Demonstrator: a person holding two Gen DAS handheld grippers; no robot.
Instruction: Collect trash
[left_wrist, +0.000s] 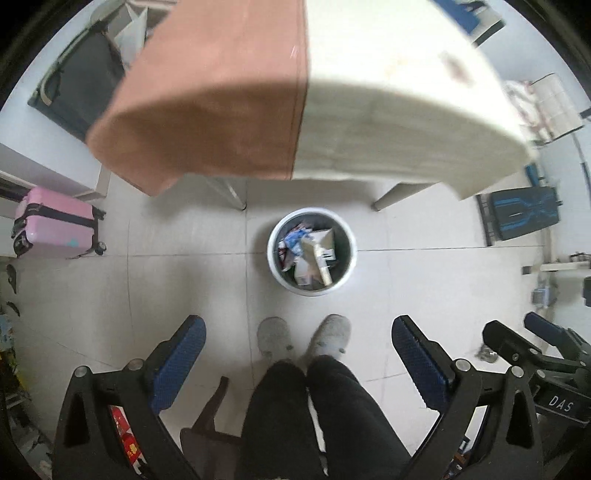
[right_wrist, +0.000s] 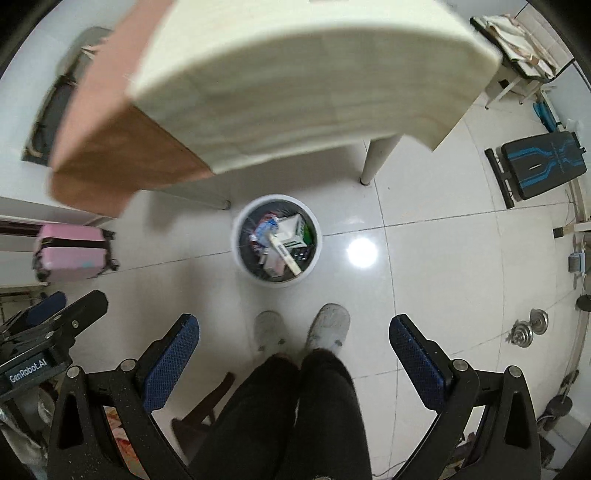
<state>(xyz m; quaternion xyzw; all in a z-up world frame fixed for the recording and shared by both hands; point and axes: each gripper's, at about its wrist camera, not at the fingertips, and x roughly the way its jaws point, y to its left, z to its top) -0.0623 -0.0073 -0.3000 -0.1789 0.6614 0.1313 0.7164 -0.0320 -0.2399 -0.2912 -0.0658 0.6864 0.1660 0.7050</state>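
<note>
Clearly the bin (left_wrist: 312, 252), at the centre of the left wrist view, already holds a heap of trash (left_wrist: 314, 254): cartons, wrappers and a long pale box lying across the top. The tiled floor (left_wrist: 184, 280) around it shows no loose litter, so most of the collecting looks done (what sits on the table (left_wrist: 369, 110) at the top of the frame is too blurred to judge). The left gripper (left_wrist: 295, 328) at the bottom has its jaws spread wide, nothing between the blue pads (left_wrist: 183, 363) but the person's slippers (left_wrist: 304, 336) far below. The right gripper shows at the lower right edge.

From the right wrist view, the bin (right_wrist: 277, 240) again sits mid-frame, just below the table's near edge, well apart from both tools. The right gripper (right_wrist: 293, 330) is likewise wide open and empty, touching nothing. A pink suitcase (right_wrist: 70, 253) stands at the left, dumbbells (right_wrist: 528, 328) at the right.
</note>
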